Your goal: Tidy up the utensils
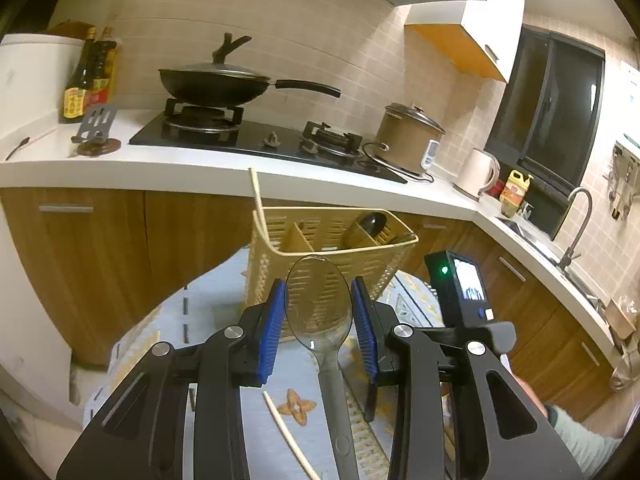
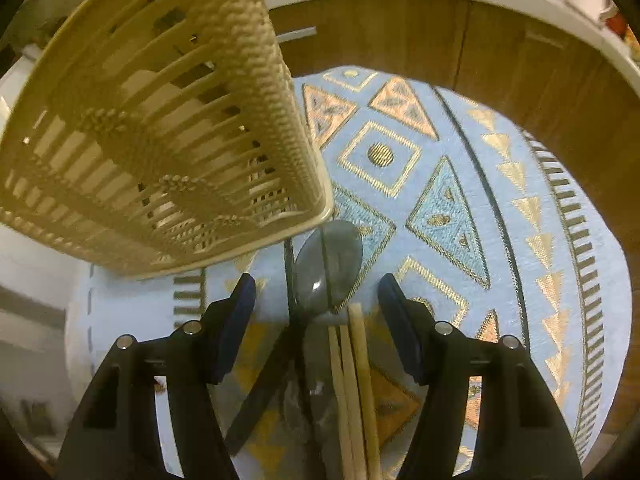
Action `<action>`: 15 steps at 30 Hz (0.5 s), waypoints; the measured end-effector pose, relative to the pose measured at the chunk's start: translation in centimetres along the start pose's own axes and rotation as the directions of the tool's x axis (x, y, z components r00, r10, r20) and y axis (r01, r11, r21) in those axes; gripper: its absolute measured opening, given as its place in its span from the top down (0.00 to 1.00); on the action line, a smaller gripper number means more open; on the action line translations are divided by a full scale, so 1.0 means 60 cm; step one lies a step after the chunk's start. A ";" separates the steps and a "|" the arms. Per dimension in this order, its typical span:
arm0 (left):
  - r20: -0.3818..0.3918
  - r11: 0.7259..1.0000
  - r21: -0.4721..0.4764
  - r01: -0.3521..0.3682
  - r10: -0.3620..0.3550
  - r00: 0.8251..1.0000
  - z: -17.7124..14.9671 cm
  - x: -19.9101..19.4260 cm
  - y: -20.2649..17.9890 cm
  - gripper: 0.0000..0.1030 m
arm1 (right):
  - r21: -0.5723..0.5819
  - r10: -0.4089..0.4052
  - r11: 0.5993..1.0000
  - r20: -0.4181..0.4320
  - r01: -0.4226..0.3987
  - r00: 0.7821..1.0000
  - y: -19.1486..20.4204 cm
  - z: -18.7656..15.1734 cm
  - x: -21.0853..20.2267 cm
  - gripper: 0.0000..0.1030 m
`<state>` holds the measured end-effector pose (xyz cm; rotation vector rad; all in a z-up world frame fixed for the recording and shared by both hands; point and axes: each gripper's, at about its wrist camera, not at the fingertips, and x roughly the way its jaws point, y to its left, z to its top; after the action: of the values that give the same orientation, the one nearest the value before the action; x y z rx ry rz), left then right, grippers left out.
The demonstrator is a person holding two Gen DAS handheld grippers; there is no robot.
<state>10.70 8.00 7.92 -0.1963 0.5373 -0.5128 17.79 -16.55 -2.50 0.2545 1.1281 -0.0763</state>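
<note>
My left gripper [image 1: 319,308] is shut on the bowl of a clear grey plastic spoon [image 1: 319,304], held above the table with its handle pointing down toward me. Just beyond stands a beige slotted utensil basket [image 1: 332,258] with dividers; chopsticks [image 1: 258,204] lean out of its left compartment and a dark spoon [image 1: 366,228] sits in its right one. My right gripper [image 2: 318,304] is open, low over the table beside the basket [image 2: 160,128]. Between its fingers lie a grey spoon [image 2: 328,264] and several pale chopsticks [image 2: 354,380].
The small round table has a blue and gold patterned cloth [image 2: 460,184]. One loose chopstick [image 1: 288,432] lies on it. Behind are wooden cabinets, a white counter [image 1: 200,168] with a wok [image 1: 216,84] on the stove, a rice cooker [image 1: 408,132], and a kettle [image 1: 478,172].
</note>
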 end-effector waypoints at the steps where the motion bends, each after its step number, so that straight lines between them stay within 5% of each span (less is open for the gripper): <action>1: 0.000 1.000 -0.003 0.002 -0.002 1.000 0.000 0.000 0.003 0.69 | -0.004 -0.027 1.000 0.019 0.027 0.999 0.006 -0.004 0.001 0.41; 6: -0.002 1.000 -0.003 -0.001 0.001 1.000 -0.003 0.004 0.006 0.69 | -0.099 -0.143 0.983 0.101 0.153 0.985 0.041 -0.023 0.005 0.70; 11: -0.009 1.000 -0.012 -0.002 0.002 1.000 0.000 0.010 0.004 0.69 | -0.109 -0.019 0.994 0.095 0.029 0.995 0.018 -0.033 -0.017 0.73; 15: 0.012 1.000 -0.007 -0.001 0.001 1.000 0.009 0.006 -0.005 0.69 | -0.103 0.108 0.990 0.157 -0.093 0.982 -0.019 -0.052 -0.078 0.73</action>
<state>11.13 7.59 8.28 -0.2056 0.5281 -0.5083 12.79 -17.21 0.28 0.2158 0.9521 0.0458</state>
